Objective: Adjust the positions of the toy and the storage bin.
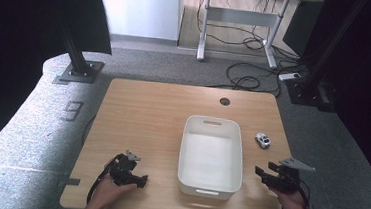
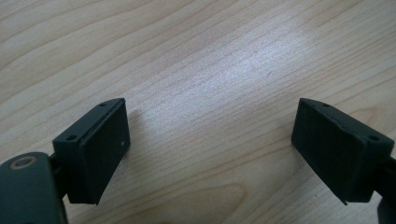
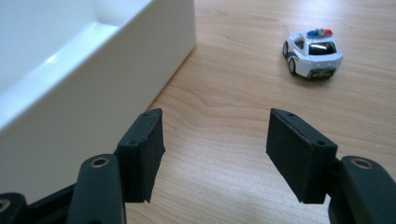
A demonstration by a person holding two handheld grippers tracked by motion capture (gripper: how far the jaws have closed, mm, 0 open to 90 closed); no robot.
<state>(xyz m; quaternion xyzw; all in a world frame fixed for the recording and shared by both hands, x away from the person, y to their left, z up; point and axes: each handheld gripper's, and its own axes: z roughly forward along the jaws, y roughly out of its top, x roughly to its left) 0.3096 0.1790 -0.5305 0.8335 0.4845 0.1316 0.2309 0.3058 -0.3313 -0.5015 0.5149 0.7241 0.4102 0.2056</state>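
While the right gripper [image 3: 215,154] hangs w/ jaws wide and empty, just beside the white bin [image 1: 211,156], the toy police car [image 3: 313,52] sits ahead of it on the table [image 1: 147,116], apart from the bin's right wall, rear end facing the jaws. Looks like the approach step: nothing grasped yet, car not in the bin. Next move prob. calls for pushing fwd and slightly right, straddling the car body, then closing. Left gripper [image 2: 210,149] rests low over bare wood on the bin's other side, jaws also wide, holding nothing.
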